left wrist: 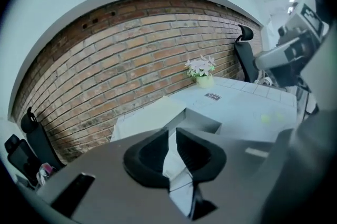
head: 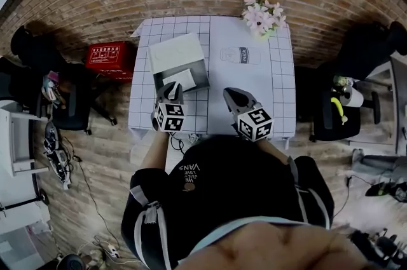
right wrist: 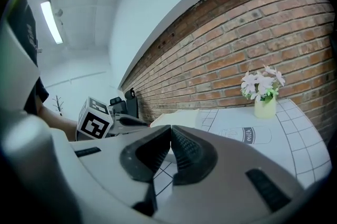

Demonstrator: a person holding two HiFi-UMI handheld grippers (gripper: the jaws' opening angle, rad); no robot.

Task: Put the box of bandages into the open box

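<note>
On the left half of the checked table (head: 267,91) stands the open box (head: 202,75), grey inside, its white lid (head: 175,53) folded back. A white box of bandages (head: 184,78) lies inside it. My left gripper (head: 170,89) hovers at the open box's near edge. In the left gripper view its jaws (left wrist: 172,133) stand a narrow slit apart, and only white surface shows through the slit. Nothing is pinched there. The open box's grey wall (left wrist: 202,122) lies just ahead of them. My right gripper (head: 230,94) hangs over the table's middle, shut and empty (right wrist: 171,130).
A pot of pink flowers (head: 262,16) stands at the table's far right corner, with a milk label (head: 240,55) printed on the cloth. A red crate (head: 111,59) sits on the floor to the left and a black chair (head: 346,110) to the right. A brick wall runs behind.
</note>
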